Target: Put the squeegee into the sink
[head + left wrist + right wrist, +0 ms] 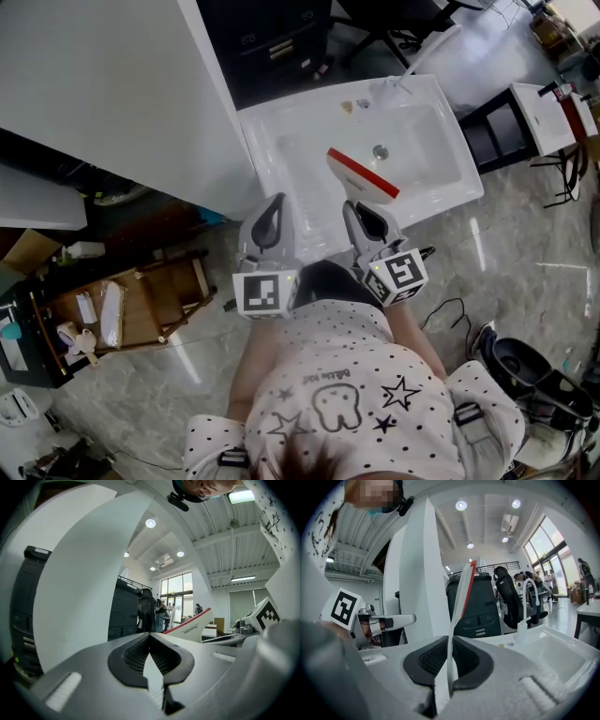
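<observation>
- The sink [422,150] is white, with a drain [380,151] in the floor of its basin and a faucet [412,70] at its far rim.
- The squeegee [361,183] is white with a red strip along its blade. In the head view it shows over the near part of the sink, just on the near side of the drain.
- It is held up in the air and does not lie in the basin.
- The right gripper [356,211] hangs at the sink's near edge. Its jaws are clamped narrowly on the squeegee's thin white handle.
- In the right gripper view the squeegee [459,602] rises on edge from between the dark pads of the right gripper [451,639]. The sink's basin [562,656] lies lower and to the right, with the faucet [528,604] behind it.
- The left gripper [278,201] hovers at the sink's near-left corner, beside the right gripper and apart from it.
- In the left gripper view the tips of the left gripper [150,637] meet, with nothing held between them. The squeegee [192,629] shows off to the right there.
- A black cabinet [272,42] stands beyond the sink's far side.
- A white tabletop [103,84] runs along the sink's left side.
- A wooden stool [141,300] stands on the floor well to the near left of the sink.
- The person's dotted shirt [347,394] fills the frame on the near side of the sink.
</observation>
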Available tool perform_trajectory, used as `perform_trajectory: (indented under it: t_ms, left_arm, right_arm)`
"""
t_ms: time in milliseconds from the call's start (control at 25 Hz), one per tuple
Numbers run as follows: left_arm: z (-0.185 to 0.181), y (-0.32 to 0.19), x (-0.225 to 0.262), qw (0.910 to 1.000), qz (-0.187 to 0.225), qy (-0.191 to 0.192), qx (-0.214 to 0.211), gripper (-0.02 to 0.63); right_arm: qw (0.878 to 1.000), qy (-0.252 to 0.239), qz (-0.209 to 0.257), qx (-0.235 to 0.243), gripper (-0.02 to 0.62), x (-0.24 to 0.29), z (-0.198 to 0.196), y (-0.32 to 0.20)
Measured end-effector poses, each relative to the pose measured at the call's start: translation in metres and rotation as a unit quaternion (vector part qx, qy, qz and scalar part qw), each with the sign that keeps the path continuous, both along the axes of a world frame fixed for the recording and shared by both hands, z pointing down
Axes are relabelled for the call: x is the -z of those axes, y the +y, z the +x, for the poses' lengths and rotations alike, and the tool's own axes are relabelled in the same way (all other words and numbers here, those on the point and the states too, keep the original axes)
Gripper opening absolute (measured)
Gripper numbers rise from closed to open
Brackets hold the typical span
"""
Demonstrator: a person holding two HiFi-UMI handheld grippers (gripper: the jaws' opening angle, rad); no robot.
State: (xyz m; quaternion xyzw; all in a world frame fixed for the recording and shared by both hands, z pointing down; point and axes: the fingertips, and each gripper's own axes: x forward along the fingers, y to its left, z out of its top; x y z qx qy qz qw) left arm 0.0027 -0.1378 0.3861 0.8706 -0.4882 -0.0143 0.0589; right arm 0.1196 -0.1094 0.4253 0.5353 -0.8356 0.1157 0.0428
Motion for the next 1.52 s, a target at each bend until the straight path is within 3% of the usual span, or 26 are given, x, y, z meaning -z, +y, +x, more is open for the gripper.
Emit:
perform_trajectory:
  t_ms: [760,1040,1520]
  left_arm:
    - [-0.005,-0.015,0.001,0.9993,0.004,0.003,0.038,-0.005]
    - [-0.009,-0.018,0.005,0.9986,0.001,0.003,0.053,-0.006]
    - [-0.015,-0.03,0.011,0.9963,-0.006,0.005,0.085,-0.005]
  right_arm:
    - [0.999,-0.018,-0.018,0.046,0.021,-0.004,-0.004,-0.021]
    - [0.993,-0.052,-0.073,0.072,0.021,-0.028,-0.008,-0.039]
    - [0.981,-0.057,-0.147,0.113,0.021,-0.074,-0.017,-0.082]
